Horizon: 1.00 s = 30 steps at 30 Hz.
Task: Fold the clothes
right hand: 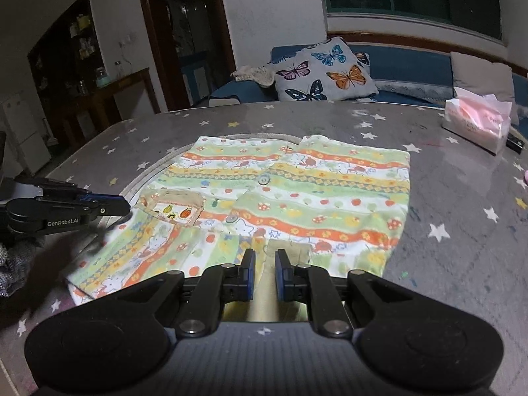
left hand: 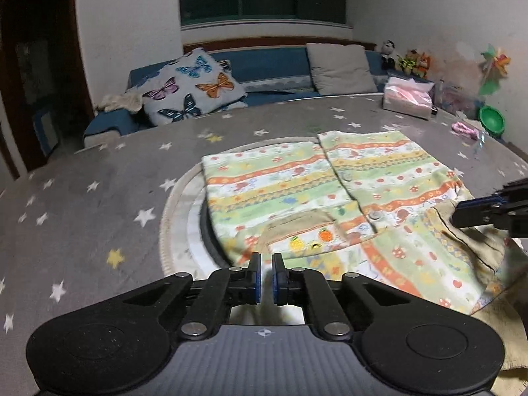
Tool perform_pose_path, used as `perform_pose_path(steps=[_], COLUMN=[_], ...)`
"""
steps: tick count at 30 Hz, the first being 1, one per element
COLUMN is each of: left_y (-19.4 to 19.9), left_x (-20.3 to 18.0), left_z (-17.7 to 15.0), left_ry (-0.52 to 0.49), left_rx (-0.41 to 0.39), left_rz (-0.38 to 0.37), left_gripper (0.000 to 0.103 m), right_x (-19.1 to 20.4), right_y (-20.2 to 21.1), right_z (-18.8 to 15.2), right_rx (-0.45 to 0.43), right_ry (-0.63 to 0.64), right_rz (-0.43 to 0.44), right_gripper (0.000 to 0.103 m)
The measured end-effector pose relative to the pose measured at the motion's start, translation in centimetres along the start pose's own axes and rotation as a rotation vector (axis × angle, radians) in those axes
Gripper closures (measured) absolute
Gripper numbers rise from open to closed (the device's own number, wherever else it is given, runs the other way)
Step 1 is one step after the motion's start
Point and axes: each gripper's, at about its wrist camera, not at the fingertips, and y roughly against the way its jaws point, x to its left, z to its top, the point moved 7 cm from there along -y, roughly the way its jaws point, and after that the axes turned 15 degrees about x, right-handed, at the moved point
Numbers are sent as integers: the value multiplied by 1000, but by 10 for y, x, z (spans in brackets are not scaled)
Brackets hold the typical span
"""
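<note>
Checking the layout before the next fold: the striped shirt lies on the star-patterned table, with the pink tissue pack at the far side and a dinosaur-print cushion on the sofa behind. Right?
Not quite: the cushion has butterflies, not dinosaurs, as the right wrist view shows. The shirt, table and tissue pack are as you say.

- The left gripper point(left hand: 266, 260) is hovering at the near hem of the striped shirt point(left hand: 330, 198), jaws nearly together.
- The right gripper point(left hand: 462, 214) is reaching in over the shirt's right side.
- The shirt is lying on the star-patterned table point(left hand: 99, 181).
</note>
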Motion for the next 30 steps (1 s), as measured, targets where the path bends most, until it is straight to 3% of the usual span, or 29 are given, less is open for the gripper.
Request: perform_pose_path(steps=[6,8,10,16,21,30], left_y=[1,8,15,41,65,65], left_x=[-11,-14,-18,-40,-62,-101], left_z=[-5,-9,-16,-43,-69,-107], left_ry=[-71,-94,-121,-262,-426,-654], left_rx=[2,-7,-14,-45,-95,-118], left_rz=[17,13,12,23,42,66], left_gripper=[94,94,94,92,60,51], right_x=[-5,-4,-5,-6,9,33], right_y=[-4,5,8,18,26,21], right_z=[-7,-13,-19,-35,-39,-44], right_rx=[29,23,36,37,17,42], right_ry=[-10,1,14,14,99,210], right_rz=[-5,-4,-14,-36,-42,-50], right_gripper=[90,82,82,81,81,77])
